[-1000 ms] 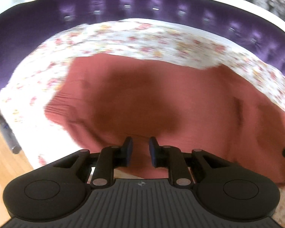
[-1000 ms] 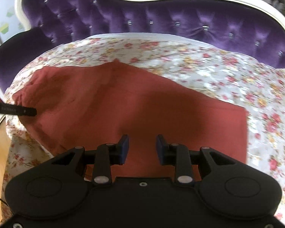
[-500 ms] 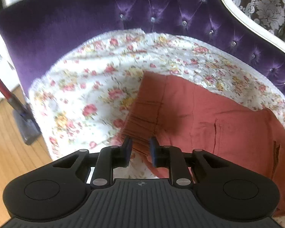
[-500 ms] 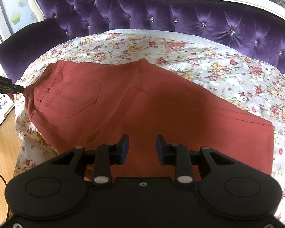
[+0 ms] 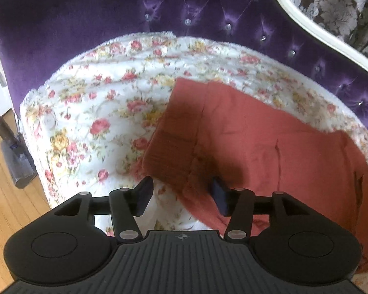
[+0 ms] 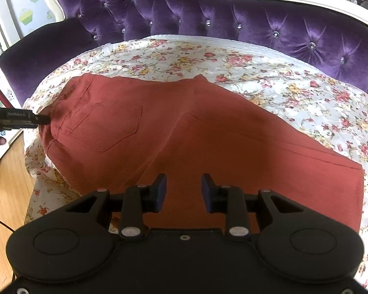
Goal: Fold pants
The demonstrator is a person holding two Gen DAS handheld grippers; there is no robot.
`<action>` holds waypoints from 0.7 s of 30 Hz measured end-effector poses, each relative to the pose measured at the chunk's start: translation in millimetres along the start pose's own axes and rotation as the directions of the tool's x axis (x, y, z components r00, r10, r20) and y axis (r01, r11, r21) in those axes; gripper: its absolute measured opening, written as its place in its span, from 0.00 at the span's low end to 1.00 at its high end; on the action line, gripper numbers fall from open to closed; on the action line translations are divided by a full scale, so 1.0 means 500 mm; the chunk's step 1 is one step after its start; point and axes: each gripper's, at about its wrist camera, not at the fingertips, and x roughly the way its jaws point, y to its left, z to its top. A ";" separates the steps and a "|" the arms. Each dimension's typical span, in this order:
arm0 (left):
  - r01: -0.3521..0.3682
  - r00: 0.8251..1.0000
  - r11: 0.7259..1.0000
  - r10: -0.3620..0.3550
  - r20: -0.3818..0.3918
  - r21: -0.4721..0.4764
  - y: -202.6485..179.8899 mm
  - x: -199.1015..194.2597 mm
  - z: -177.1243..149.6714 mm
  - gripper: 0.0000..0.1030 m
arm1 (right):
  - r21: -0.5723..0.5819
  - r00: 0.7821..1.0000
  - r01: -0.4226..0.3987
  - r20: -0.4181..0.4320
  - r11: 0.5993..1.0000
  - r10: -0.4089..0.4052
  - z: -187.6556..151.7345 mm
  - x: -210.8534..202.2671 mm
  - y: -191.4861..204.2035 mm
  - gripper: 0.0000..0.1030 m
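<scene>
Purple tufted sofa (image 6: 269, 22) under floral quilt (image 5: 98, 112) carried rust pants (image 6: 208, 132) spread flat; left gripper (image 5: 181, 191), jaws just widened, straddled waistband corner ungripped, right gripper (image 6: 182, 191) half-open, empty, apparently poised for folding.

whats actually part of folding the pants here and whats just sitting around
Part of the job:
- rust-red pants
- left gripper, its jaws just opened, by the waistband
- right gripper, open over the pants
- floral cover they lie on

Just around:
- purple tufted sofa
- vacuum head on the wood floor
</scene>
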 end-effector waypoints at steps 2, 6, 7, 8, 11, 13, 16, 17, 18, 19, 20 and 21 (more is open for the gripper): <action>0.008 1.000 1.000 -0.008 -0.009 -0.018 0.006 0.013 -0.003 0.52 | -0.014 1.000 0.001 0.001 1.000 0.000 0.001 0.001 0.007 0.38; 0.025 1.000 0.999 -0.024 0.003 -0.045 0.014 0.026 0.007 0.59 | -0.028 1.000 -0.008 -0.002 1.000 0.007 0.003 0.003 0.016 0.38; 0.024 1.000 0.998 -0.023 0.010 -0.052 0.013 0.030 0.012 0.62 | -0.029 1.000 -0.008 -0.003 1.000 0.008 0.003 0.004 0.016 0.38; 0.024 1.000 0.998 -0.023 0.017 -0.055 0.012 0.032 0.015 0.64 | -0.029 1.000 -0.007 -0.002 1.000 0.007 0.004 0.005 0.017 0.38; 0.022 0.999 0.998 -0.020 0.033 -0.065 0.007 0.044 0.032 0.65 | -0.024 1.000 -0.007 -0.002 1.000 0.007 0.005 0.008 0.019 0.38; 0.027 0.999 0.997 -0.024 0.045 -0.078 0.004 0.051 0.043 0.65 | -0.024 1.000 -0.010 -0.003 1.000 0.009 0.005 0.011 0.020 0.38; 0.018 0.998 0.996 -0.012 0.062 -0.087 -0.002 0.058 0.053 0.44 | -0.025 1.000 -0.011 -0.005 1.000 0.011 0.003 0.014 0.023 0.38; 0.018 0.997 0.996 -0.011 0.077 -0.085 -0.005 0.056 0.054 0.33 | -0.025 1.000 -0.011 -0.006 1.000 0.011 0.002 0.015 0.022 0.38; 0.018 0.996 0.997 -0.010 0.090 -0.080 -0.007 0.052 0.055 0.30 | -0.024 1.000 -0.012 -0.006 1.000 0.012 0.000 0.015 0.022 0.38; -0.003 0.995 0.996 0.012 0.096 -0.085 -0.009 0.046 0.056 0.27 | -0.022 1.000 -0.013 -0.006 1.000 0.013 0.000 0.016 0.021 0.38; -0.011 0.995 0.995 0.020 0.098 -0.094 -0.009 0.040 0.058 0.26 | -0.022 1.000 -0.012 -0.006 1.000 0.012 0.000 0.017 0.020 0.38; -0.010 0.994 0.994 0.022 0.109 -0.108 -0.004 0.034 0.059 0.26 | -0.022 1.000 -0.009 -0.005 1.000 0.009 0.000 0.017 0.020 0.38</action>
